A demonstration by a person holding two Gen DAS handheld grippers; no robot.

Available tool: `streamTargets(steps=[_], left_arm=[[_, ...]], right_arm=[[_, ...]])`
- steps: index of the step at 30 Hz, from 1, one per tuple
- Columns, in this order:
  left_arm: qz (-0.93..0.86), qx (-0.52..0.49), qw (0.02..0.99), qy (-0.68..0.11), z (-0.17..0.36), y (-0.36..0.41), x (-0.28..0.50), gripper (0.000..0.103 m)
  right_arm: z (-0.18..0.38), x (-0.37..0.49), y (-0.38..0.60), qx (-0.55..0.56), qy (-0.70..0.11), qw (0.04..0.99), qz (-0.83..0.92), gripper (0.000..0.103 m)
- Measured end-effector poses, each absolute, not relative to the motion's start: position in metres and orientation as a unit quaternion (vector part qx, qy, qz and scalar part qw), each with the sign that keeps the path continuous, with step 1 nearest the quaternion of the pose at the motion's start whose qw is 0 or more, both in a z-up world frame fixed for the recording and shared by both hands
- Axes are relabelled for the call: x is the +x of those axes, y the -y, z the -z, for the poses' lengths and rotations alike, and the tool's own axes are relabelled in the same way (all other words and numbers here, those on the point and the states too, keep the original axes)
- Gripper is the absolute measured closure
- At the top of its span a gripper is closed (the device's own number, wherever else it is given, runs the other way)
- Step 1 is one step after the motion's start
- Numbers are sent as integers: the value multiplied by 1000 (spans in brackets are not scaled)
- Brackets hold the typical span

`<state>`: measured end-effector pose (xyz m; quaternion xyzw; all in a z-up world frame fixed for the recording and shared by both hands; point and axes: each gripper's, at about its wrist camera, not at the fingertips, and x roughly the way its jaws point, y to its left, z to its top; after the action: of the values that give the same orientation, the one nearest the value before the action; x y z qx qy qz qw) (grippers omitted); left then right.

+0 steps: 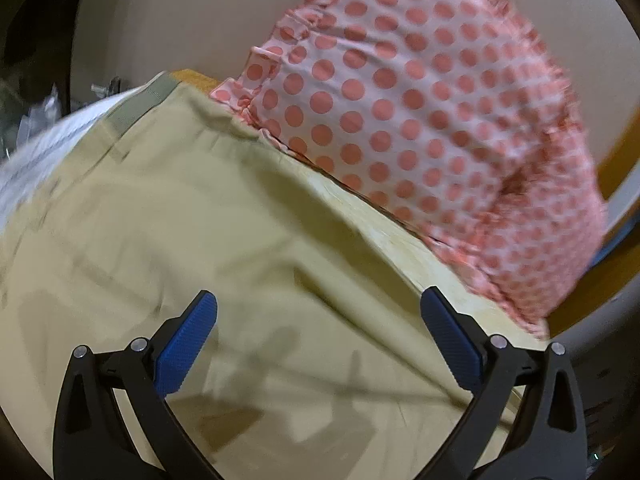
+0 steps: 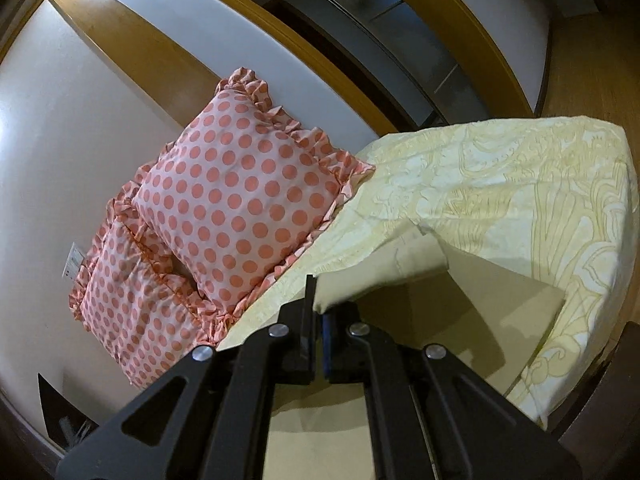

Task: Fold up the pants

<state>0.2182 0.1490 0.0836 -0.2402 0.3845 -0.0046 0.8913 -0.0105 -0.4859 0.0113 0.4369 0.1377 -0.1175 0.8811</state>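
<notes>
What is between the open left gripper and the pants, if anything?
Nothing visible. The left gripper is open directly over the beige pants, with only bare fabric between its fingers. The polka-dot pillow lies to the side, along the far edge of the pants. The right gripper is already shut on the pants.

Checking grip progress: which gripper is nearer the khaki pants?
Right. The right gripper is shut on the khaki pants; the left gripper is open just above the cloth, gripping nothing.
</notes>
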Motion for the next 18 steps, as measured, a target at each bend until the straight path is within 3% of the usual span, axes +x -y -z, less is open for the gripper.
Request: streamTargets(steps=[4,7,9,10,11,15,18], left_arm=[[-59,-212,870,-441,-78,-140,286,1],[-94,-194,846,-487,-64,-133,327,9],[-118,-173,838,-503,-52,-131,345,39],[-117,-172,834,-510,-47,-132,350,78],[-112,-186,827,-518,-41,-138,349,92],[-79,-240,847,-468,-60,-167,299,99],[-58,-248,887,-385,-101,-192,196,99]], right_arm=[[-7,-8,486,430,-147,883,118,101],[-4,-5,486,423,-153,885,119,101],[-2,-3,487,423,-155,885,117,101],[-2,-2,488,424,-155,885,114,101],[-3,-1,489,425,-154,885,108,101],[-13,-5,491,422,-133,893,81,101],[-16,-13,492,417,-128,897,69,101]])
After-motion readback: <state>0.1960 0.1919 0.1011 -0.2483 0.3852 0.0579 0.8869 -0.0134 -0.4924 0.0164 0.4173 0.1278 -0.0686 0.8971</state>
